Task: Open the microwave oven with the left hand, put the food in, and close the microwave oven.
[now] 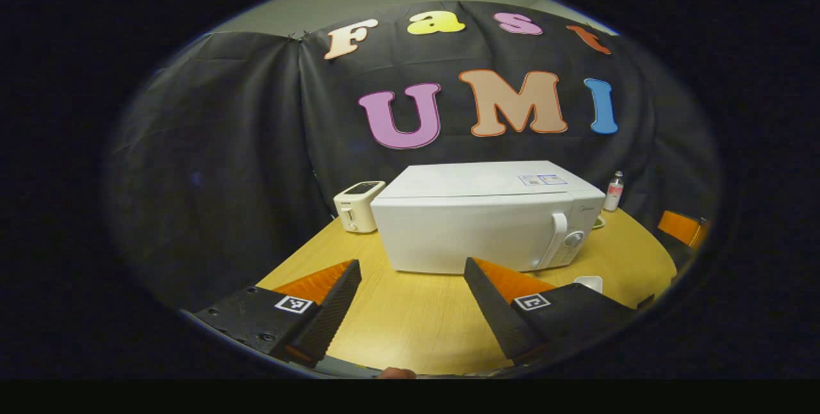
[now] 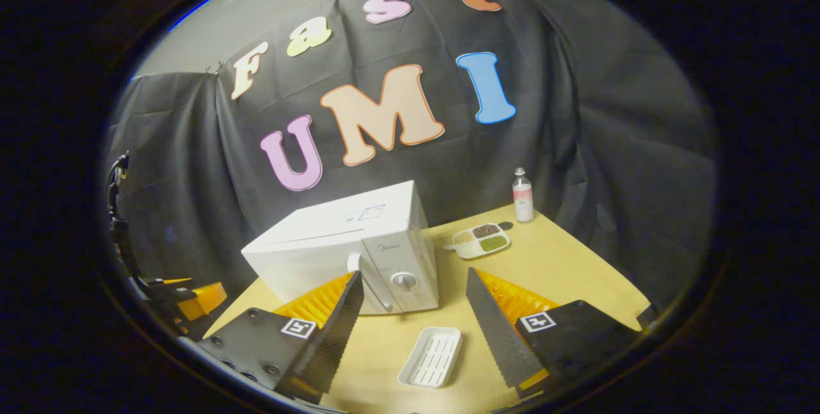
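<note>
The white microwave oven (image 1: 487, 218) stands on the wooden table (image 1: 410, 331) with its door closed, beyond the tips of the left gripper (image 1: 413, 273) and a little toward its right finger. Its handle (image 1: 556, 241) runs upright near the door's right edge, with the dial (image 1: 573, 239) just beside it. In the right gripper view the microwave oven (image 2: 346, 250) sits ahead of the left finger, and the handle (image 2: 368, 282) is partly hidden behind that finger's tip.

The left gripper hangs over the table with its fingers spread wide apart, holding nothing. The right gripper (image 2: 415, 282) is likewise wide open and empty, above the table.

A divided dish of food (image 2: 480, 241) lies on the table past the right gripper's right finger, to the side of the microwave oven; its three compartments hold what look like beans or grains, though it is too small to be sure. A small bottle (image 2: 523, 196) stands upright beyond the dish, near the cloth wall. A white ribbed tray (image 2: 431, 357) lies on the table between the right gripper's fingers, nearer than the microwave oven.

A white toaster (image 1: 357, 206) stands just beside the microwave oven's far left corner, beyond the left gripper's left finger. The bottle (image 1: 614, 191) shows past the oven's right end.
</note>
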`<state>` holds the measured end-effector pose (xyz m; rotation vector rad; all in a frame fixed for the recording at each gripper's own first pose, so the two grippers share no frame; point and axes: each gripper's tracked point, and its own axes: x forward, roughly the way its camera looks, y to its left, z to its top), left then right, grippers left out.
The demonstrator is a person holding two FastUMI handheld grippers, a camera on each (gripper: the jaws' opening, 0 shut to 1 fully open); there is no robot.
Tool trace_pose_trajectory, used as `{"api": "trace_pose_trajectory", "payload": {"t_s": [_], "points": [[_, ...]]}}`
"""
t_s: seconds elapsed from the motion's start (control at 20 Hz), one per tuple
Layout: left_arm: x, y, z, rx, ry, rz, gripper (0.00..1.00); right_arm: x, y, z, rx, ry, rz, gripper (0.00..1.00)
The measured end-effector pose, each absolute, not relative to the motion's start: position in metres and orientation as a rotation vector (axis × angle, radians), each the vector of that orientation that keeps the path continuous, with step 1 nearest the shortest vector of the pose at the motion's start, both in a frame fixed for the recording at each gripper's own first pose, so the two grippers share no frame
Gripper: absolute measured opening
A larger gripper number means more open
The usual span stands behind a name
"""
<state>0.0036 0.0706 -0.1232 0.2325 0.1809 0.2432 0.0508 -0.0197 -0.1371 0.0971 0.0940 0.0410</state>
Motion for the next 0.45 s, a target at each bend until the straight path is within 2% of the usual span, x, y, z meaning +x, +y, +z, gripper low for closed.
{"api": "trace_pose_trajectory", "payload": {"t_s": [0.45], "points": [[-0.008,0.063,-0.137,0.199,0.22,0.254,0.98,0.045,-0.02,-0.147,0.108,0.124,0.062,0.89]]}}
